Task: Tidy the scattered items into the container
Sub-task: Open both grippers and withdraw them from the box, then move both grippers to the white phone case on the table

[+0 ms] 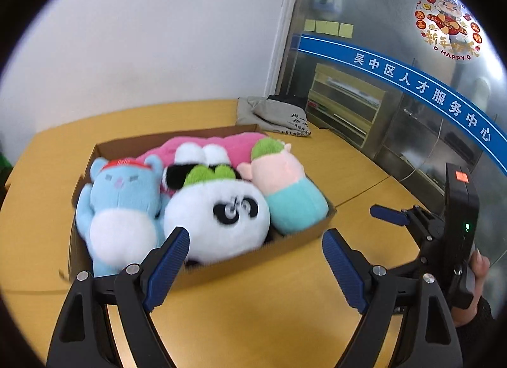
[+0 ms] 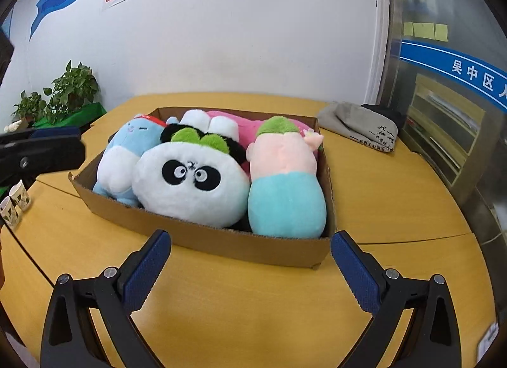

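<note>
Both tools, left tool [image 1: 256, 260] and right tool [image 2: 250, 261], hang released and hold nothing just short of the cardboard box [image 2: 202, 236], where the panda plush [image 2: 190, 184] and its neighbours already lie packed, straight ahead on the counter [image 2: 221, 304].

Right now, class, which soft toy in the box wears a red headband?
The blue bear at the left end of the cardboard box; the panda and the pink-and-teal toy have green tufts instead.

Folded grey cloth [image 2: 358, 127] on the wooden table [image 2: 221, 304], far right. Potted plants [image 2: 63, 92] at left wall. Two paper cups [image 2: 14, 203] near left edge.
</note>
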### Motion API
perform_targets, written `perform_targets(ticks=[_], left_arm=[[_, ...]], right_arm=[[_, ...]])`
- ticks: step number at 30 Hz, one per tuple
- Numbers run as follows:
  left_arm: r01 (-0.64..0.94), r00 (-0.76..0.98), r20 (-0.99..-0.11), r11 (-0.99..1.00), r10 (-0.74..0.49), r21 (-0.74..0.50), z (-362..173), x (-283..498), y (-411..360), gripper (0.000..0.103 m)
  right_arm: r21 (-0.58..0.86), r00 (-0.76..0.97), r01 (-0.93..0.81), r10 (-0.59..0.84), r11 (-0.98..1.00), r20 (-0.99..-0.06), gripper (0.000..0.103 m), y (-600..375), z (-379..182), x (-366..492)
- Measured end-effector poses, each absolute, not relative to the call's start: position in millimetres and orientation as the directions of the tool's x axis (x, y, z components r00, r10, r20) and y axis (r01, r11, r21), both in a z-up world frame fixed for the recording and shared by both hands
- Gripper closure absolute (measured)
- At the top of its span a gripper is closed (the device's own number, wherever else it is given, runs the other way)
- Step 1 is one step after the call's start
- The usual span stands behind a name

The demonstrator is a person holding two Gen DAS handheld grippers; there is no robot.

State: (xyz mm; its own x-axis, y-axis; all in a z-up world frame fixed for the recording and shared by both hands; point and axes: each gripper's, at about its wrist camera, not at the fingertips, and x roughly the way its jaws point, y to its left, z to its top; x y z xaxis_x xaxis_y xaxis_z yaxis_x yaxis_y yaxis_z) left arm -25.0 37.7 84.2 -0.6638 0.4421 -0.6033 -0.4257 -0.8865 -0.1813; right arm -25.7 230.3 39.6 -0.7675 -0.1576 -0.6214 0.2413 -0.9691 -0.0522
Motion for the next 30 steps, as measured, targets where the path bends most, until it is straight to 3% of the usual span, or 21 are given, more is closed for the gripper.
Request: perform_targets(ticks=[21, 30], left_arm=[[-0.415, -0.682, -0.567, -0.883, 0.462, -0.219, 78, 30, 3, 0.016], [-0.398, -0.688, -0.571, -0.891, 0.448, -0.219, 89, 90, -52, 0.016]], right_arm=[[-0.107, -0.780, 0.229, -0.117, -0.967, -0.614, 0.000, 223, 48, 10], [-0.072, -0.769, 0.239, -0.144, -0.968, -0.623, 0.000, 231, 49, 41]])
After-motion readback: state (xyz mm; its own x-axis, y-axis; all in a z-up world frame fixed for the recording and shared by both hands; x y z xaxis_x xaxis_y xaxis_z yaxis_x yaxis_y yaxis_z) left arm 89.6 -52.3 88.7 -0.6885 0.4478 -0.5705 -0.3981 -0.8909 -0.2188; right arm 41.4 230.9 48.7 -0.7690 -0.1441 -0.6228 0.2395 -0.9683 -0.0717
